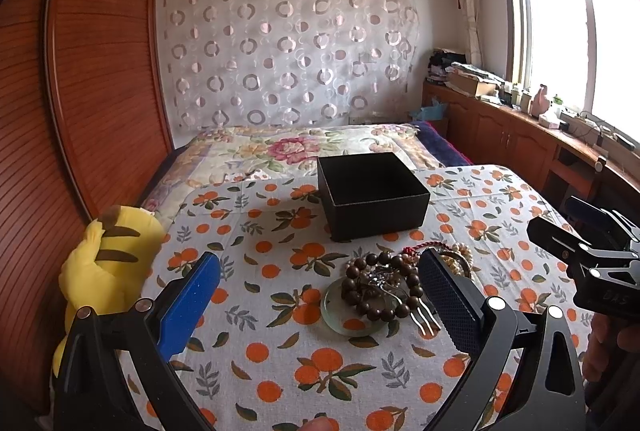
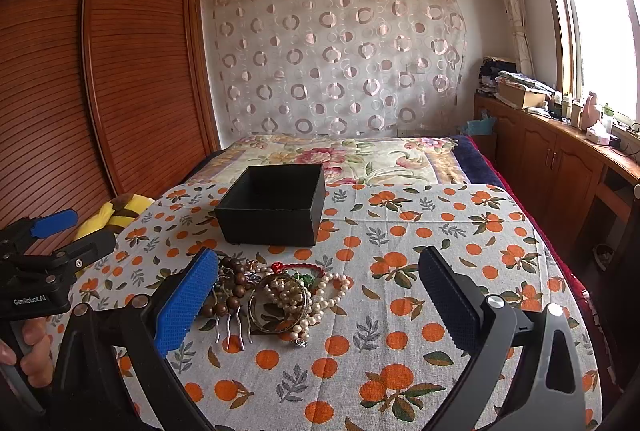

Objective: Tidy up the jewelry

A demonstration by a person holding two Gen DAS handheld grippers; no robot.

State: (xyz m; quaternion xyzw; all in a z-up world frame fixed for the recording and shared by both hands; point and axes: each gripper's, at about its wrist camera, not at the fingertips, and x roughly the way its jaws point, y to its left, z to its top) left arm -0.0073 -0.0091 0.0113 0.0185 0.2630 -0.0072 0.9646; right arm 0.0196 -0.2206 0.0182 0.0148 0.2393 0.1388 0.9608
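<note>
A pile of jewelry lies on the orange-print cloth (image 1: 280, 351): a brown wooden bead bracelet (image 1: 380, 287), a pale green bangle (image 1: 344, 315), a metal hair comb (image 1: 420, 315), a pearl strand (image 2: 320, 295), a metal bangle (image 2: 280, 303) and a red cord (image 2: 296, 267). An open black box (image 1: 372, 195) stands behind the pile; it also shows in the right wrist view (image 2: 276, 207). My left gripper (image 1: 320, 303) is open, just short of the pile. My right gripper (image 2: 316, 299) is open, with the pile near its left finger.
A yellow plush toy (image 1: 104, 263) sits at the table's left edge. A bed with a floral cover (image 2: 352, 155) lies behind the table. A wooden wardrobe (image 2: 100, 71) stands at left and low wooden cabinets (image 2: 552, 159) run under the window at right.
</note>
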